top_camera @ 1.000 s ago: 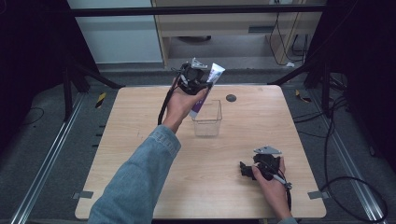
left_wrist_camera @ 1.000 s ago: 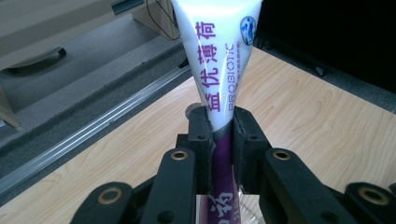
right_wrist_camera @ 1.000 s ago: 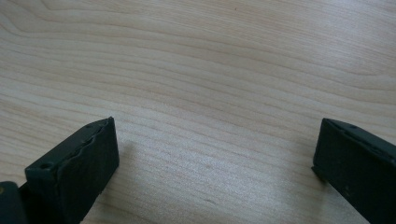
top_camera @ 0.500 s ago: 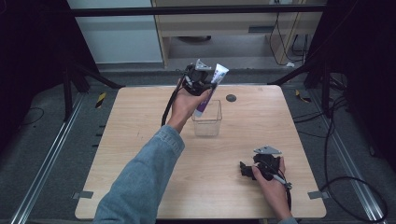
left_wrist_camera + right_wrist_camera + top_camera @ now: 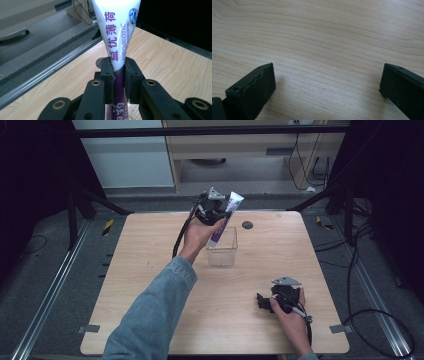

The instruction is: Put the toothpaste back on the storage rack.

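A white and purple toothpaste tube (image 5: 223,219) is held tilted over a clear plastic box (image 5: 222,249) near the table's far middle. Its purple lower end dips into the box. My left gripper (image 5: 216,215) is shut on the tube; in the left gripper view the black jaws pinch the tube (image 5: 117,50) where white turns to purple. My right gripper (image 5: 261,302) rests low at the front right of the table, held in a hand. In the right gripper view its fingers (image 5: 252,92) stand wide apart over bare wood, with nothing between them.
The wooden table (image 5: 150,270) has a small dark round disc (image 5: 247,225) near its far edge, right of the box. A blue denim sleeve (image 5: 150,320) crosses the front left. Metal rails and cables lie on the floor around the table.
My left gripper has sunk slightly with the tube, bringing the purple end lower into the clear box. The right hand has kept still.
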Motion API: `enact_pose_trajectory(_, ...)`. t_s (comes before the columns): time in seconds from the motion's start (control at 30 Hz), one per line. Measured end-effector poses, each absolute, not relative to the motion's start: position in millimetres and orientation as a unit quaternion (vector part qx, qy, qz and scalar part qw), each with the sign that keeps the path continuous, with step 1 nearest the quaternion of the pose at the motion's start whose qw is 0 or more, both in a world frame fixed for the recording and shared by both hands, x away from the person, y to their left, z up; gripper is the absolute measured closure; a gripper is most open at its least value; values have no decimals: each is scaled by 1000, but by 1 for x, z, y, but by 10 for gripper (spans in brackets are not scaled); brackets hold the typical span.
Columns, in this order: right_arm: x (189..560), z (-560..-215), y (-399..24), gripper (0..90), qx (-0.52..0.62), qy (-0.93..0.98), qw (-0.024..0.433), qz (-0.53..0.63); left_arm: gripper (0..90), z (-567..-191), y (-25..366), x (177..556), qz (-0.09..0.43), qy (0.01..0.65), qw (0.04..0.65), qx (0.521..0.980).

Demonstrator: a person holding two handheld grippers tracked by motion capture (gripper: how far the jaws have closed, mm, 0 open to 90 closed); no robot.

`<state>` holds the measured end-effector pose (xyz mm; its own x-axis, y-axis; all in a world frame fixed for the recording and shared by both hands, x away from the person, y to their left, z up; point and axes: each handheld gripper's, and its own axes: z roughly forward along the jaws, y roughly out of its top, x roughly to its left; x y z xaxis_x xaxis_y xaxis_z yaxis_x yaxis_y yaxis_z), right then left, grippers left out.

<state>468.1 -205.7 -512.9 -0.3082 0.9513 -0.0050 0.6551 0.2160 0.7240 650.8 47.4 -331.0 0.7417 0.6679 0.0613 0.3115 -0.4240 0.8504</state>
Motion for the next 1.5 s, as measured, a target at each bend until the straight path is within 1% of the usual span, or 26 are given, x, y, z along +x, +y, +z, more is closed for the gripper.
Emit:
enact_pose_trajectory(0.27, 468, -513, -206, 4, 540, 744, 233, 317, 790, -339, 45, 653, 196, 298, 443, 822)
enact_pose_trajectory(0.6, 468, -513, -206, 3, 540, 744, 233, 317, 790, -346, 41, 652, 200, 282, 440, 829)
enact_pose_trajectory(1.5, 468, -513, -205, 3, 541, 743, 232, 318, 790, -372, 47, 654, 197, 290, 426, 834)
